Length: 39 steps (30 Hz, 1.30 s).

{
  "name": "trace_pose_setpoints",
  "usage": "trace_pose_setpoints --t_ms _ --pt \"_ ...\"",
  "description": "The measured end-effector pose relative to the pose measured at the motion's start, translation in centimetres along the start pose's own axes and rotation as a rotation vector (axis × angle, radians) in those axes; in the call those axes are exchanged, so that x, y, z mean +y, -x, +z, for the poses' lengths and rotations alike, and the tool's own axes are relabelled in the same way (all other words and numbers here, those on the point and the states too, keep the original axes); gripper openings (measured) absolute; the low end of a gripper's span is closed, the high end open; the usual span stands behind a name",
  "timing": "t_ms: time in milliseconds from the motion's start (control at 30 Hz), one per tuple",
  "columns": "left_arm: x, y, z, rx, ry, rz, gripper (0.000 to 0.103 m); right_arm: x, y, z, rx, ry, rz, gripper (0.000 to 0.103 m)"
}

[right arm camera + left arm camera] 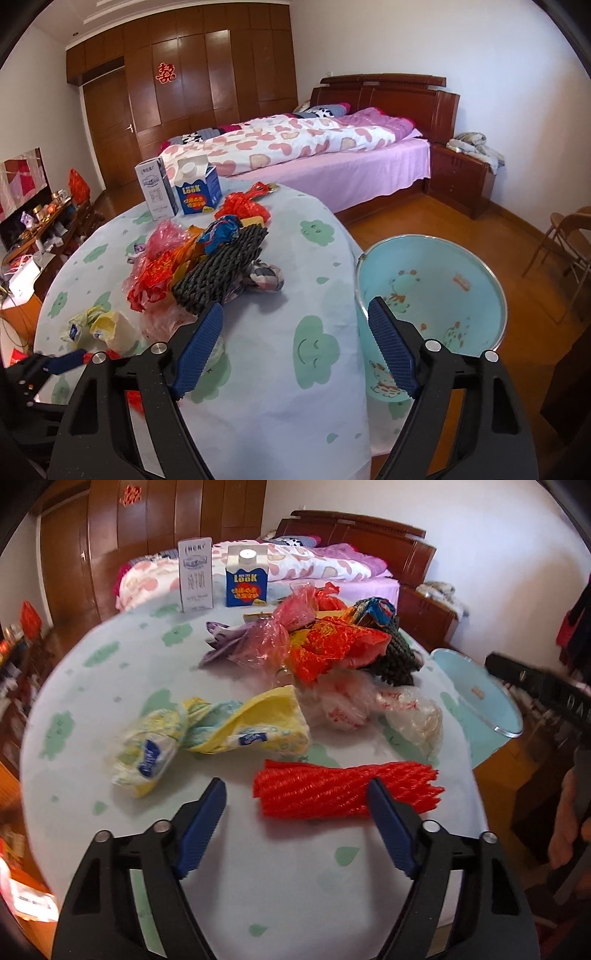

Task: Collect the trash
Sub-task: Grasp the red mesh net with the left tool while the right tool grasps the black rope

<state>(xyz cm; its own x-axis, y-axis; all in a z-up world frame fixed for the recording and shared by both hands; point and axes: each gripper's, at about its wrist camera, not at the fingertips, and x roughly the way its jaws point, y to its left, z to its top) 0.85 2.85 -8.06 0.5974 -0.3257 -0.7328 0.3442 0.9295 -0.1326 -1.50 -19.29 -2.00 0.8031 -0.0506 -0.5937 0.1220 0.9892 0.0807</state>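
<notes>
Trash lies scattered over a round table [92, 709] covered in a pale cloth with green cloud prints. At the left sits a crumpled yellow and white wrapper [207, 731], and just right of it, nearest the camera, a red foam net sleeve [332, 790]. The left gripper [297, 830] hovers low over the cloth with its blue-padded jaws spread wide and nothing between them; the right fingertip overlaps the near edge of the red sleeve in the view, though whether it touches is unclear. Behind, a clear plastic bag [406, 709] rests beside a heap of pink and red plastic bags [325, 642] and a dark foam net sleeve [221, 269]. At the far edge stand a white carton [195, 576] and a blue milk carton [246, 579], upright and side by side. To the right, off the table edge and lower, sits a light blue bucket [480, 269], open at the top. The right gripper [295, 343] hangs above the table's edge, jaws likewise wide apart and holding nothing, one finger over the cloth, the other over the bucket.
</notes>
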Motion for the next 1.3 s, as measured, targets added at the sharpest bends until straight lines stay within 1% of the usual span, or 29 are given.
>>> trace_pose_setpoints --t_ms 67,100,133,167,267,333,467,600,667,767,833,900,933,1000,1033,1067,1167,1300 --pt "0.1 -0.2 0.1 -0.006 0.012 -0.016 0.066 0.2 -0.3 -0.1 0.013 0.002 0.016 0.075" --pt "0.1 -0.3 0.2 -0.008 0.016 -0.026 0.058 0.4 -0.4 -0.1 0.019 0.005 0.021 0.074" --pt "0.1 -0.5 0.2 -0.008 0.022 -0.040 0.055 0.5 -0.6 -0.2 0.023 0.009 0.023 0.072" --pt "0.1 -0.5 0.3 -0.009 0.024 -0.038 0.054 0.6 -0.7 -0.2 0.025 0.014 0.025 0.071" --pt "0.1 -0.8 0.6 -0.020 0.024 -0.037 0.042 0.7 -1.0 -0.2 0.032 0.015 0.037 0.067" --pt "0.2 -0.9 1.0 -0.026 0.028 -0.047 0.028 0.8 -1.0 -0.3 0.031 0.014 0.042 0.066" --pt "0.4 -1.1 2.0 -0.035 0.036 -0.069 0.019 1.0 -1.3 0.2 0.025 0.016 0.049 0.066" --pt "0.7 0.3 2.9 -0.068 0.043 -0.096 0.015 1.2 -2.2 1.3 0.013 -0.005 0.070 0.062" --pt "0.9 1.7 3.5 -0.103 0.034 -0.090 0.015 1.7 -3.1 2.1 0.022 -0.020 0.113 0.062" --pt "1.4 3.5 4.2 -0.157 0.029 -0.078 0.015 2.6 -5.0 2.9 0.050 -0.027 0.150 0.061" --pt "1.8 4.1 4.6 -0.178 0.028 -0.068 0.015 3.5 -6.6 3.1 0.078 -0.033 0.173 0.059" --pt "2.3 4.5 4.9 -0.196 0.039 -0.066 0.015 4.3 -7.9 3.2 0.109 -0.028 0.185 0.056" --pt "2.6 4.5 4.9 -0.201 0.043 -0.070 0.015 4.7 -8.8 3.2 0.132 -0.025 0.193 0.050" --pt "3.0 4.3 5.0 -0.203 0.049 -0.073 0.015 5.0 -9.8 3.0 0.170 -0.033 0.209 0.035" --pt "3.0 4.2 4.9 -0.199 0.051 -0.075 0.015 5.0 -10.1 2.9 0.181 -0.037 0.221 0.024" --pt "3.1 3.9 4.8 -0.190 0.056 -0.079 0.015 4.9 -10.0 2.9 0.181 -0.038 0.227 0.020" --pt "3.0 3.5 4.8 -0.176 0.065 -0.101 0.013 4.4 -8.8 3.1 0.145 -0.033 0.227 0.013" --pt "2.0 4.4 5.2 -0.207 0.038 -0.123 0.013 3.2 -6.0 3.4 0.076 -0.026 0.220 0.013"
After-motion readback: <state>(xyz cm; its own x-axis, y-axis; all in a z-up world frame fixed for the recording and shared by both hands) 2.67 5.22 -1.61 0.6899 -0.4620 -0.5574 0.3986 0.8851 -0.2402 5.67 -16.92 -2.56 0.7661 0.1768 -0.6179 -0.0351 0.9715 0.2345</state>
